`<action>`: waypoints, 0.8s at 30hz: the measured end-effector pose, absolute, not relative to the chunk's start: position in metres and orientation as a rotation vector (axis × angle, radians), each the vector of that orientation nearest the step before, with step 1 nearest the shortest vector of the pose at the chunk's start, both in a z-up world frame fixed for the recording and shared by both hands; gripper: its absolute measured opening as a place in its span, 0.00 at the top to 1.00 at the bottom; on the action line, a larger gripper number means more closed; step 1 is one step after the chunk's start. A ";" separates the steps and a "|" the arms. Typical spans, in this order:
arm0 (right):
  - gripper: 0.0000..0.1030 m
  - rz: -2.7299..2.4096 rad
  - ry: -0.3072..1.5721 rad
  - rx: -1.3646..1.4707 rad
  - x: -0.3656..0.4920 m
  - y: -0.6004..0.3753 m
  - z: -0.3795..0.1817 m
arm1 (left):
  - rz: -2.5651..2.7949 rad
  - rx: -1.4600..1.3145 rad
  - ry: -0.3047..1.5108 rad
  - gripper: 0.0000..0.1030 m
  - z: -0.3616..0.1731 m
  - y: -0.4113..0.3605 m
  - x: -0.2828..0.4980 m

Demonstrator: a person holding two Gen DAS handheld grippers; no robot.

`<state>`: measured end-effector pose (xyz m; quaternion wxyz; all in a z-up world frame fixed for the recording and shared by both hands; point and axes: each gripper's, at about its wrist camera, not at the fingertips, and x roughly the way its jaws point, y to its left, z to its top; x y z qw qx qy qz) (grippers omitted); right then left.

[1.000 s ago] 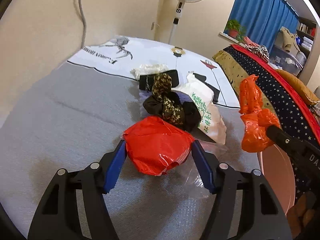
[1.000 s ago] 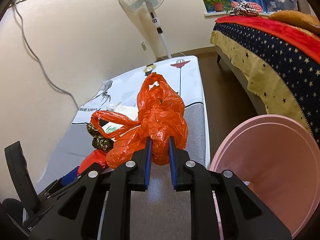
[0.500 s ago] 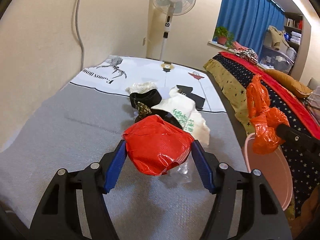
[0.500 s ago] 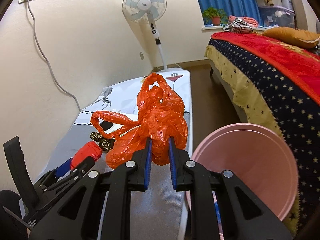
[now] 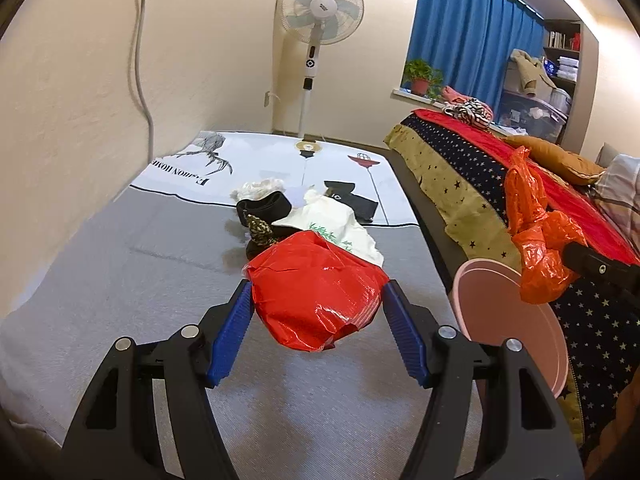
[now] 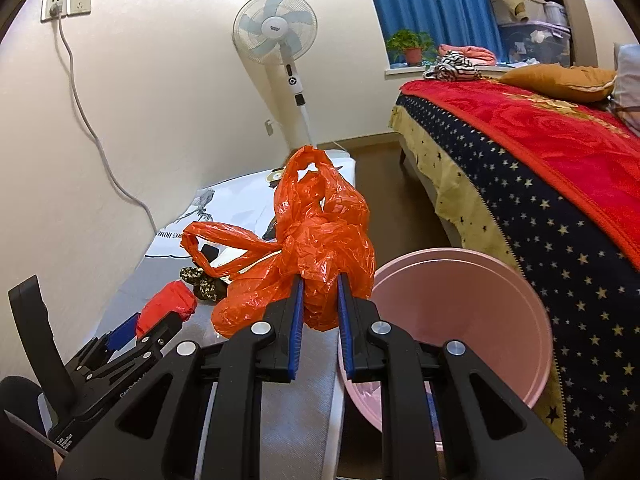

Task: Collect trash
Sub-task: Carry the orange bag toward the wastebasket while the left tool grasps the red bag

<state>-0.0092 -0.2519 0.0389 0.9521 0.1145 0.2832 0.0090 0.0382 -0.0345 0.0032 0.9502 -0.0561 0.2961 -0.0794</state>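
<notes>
My left gripper is shut on a crumpled red plastic wrapper and holds it above the grey mattress. The wrapper also shows in the right wrist view. My right gripper is shut on an orange plastic bag, held up just left of the pink bin. In the left wrist view the orange bag hangs over the pink bin's rim.
A pile of cloth and a white printed bag lies on the mattress beyond the wrapper. A standing fan is at the far wall. A bed with a starry blanket runs along the right, with brown floor between.
Both grippers have lifted and pulled back from the pile, each keeping its load. The pink bin now shows more fully under the orange bag.
</notes>
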 end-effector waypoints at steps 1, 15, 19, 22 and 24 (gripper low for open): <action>0.84 0.015 0.574 0.232 -0.010 -0.252 0.039 | -0.164 -0.113 0.601 0.38 0.004 -0.035 0.037; 0.84 -0.043 0.555 0.231 -0.028 -0.264 0.049 | -0.219 -0.103 0.571 0.38 0.009 -0.053 0.029; 0.84 -0.062 0.546 0.225 -0.031 -0.269 0.053 | -0.232 -0.104 0.571 0.38 0.009 -0.059 0.032; 0.84 -0.078 0.543 0.224 -0.034 -0.273 0.055 | -0.242 -0.106 0.568 0.38 0.009 -0.063 0.033; 0.84 -0.088 0.542 0.224 -0.035 -0.276 0.056 | -0.250 -0.103 0.564 0.38 0.010 -0.068 0.034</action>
